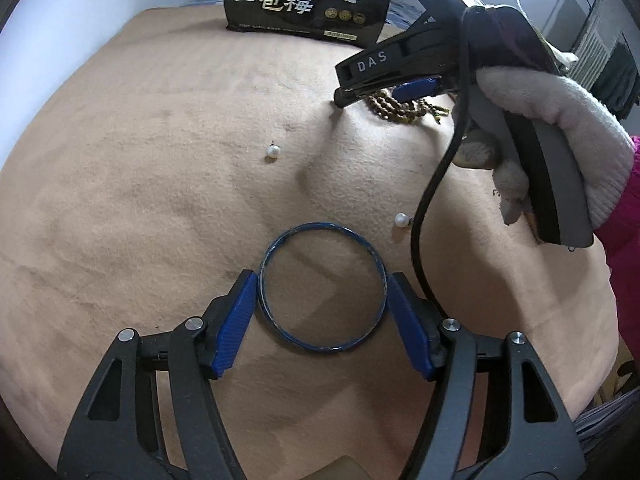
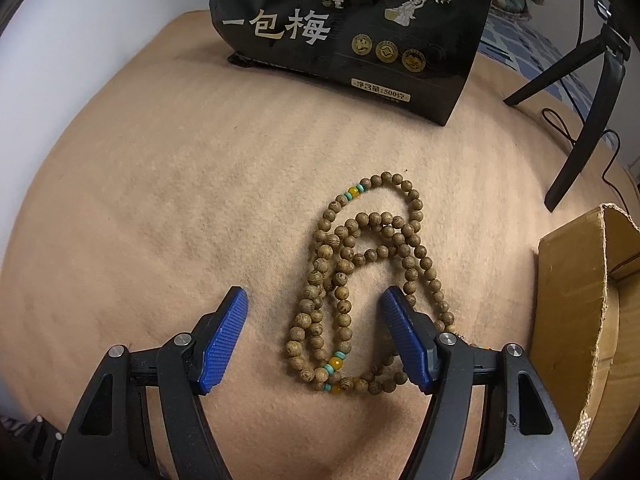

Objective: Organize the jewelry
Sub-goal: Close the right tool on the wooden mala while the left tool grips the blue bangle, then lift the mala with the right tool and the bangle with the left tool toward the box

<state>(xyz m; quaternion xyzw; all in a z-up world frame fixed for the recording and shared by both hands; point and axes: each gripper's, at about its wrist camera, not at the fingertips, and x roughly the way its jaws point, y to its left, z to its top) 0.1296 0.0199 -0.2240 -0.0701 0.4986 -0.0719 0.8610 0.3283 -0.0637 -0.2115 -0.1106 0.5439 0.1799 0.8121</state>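
Left and centre blanket (image 2: 140,200) bare; black bag (image 2: 352,28) blocks top, cardboard box (image 2: 580,300) and tripod (image 2: 592,112) crowd right edge.

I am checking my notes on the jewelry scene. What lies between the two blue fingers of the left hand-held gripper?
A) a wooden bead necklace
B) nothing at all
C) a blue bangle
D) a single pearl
C: in the left wrist view the blue bangle lies flat on the tan blanket, with the blue fingers of the left hand-held gripper at its two sides.
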